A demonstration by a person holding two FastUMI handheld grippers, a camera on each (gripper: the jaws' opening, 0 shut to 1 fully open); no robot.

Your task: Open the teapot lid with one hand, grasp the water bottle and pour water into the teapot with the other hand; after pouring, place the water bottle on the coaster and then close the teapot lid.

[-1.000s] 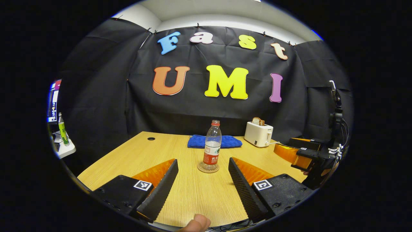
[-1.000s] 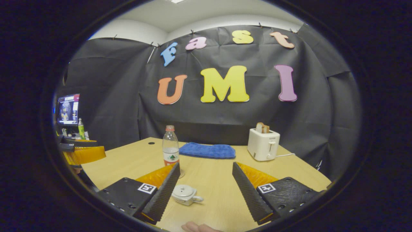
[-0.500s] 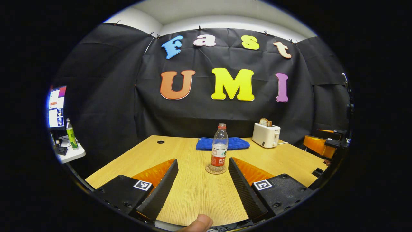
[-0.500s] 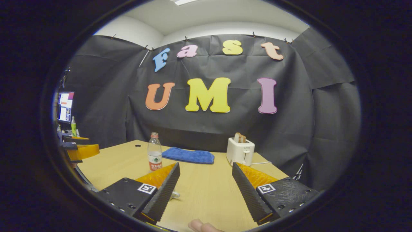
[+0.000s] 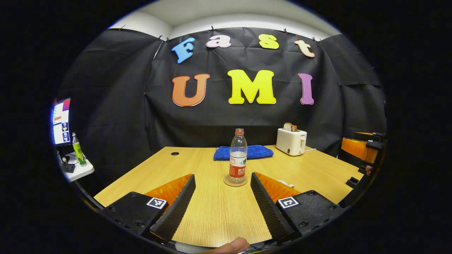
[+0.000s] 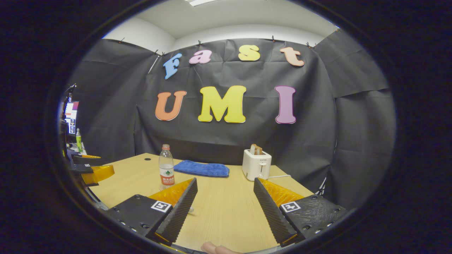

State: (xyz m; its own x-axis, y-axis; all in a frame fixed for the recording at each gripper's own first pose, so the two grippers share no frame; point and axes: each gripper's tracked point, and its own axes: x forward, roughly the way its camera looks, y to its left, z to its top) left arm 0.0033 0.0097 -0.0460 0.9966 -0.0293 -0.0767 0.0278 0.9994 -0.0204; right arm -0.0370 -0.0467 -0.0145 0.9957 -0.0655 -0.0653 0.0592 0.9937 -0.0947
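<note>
Both grippers, the left gripper (image 5: 222, 201) and right gripper (image 6: 224, 208), hang spread wide and empty over the desk's (image 5: 212, 211) near edge. Mid-desk, the water bottle (image 5: 238, 157) stands upright on its coaster (image 5: 236, 181); the teapot (image 5: 284, 183) peeks beside the left gripper's finger. Judging by this, the pour looks finished: only confirm the lid is seated squarely.

Walls: black cloth (image 5: 106, 106) on all sides
Ceiling: white (image 6: 247, 17), with what may be a light panel
Table: light wood (image 5: 219, 211), ahead
Far left: monitor (image 5: 60, 121) above a white side shelf (image 5: 79, 170)
</note>
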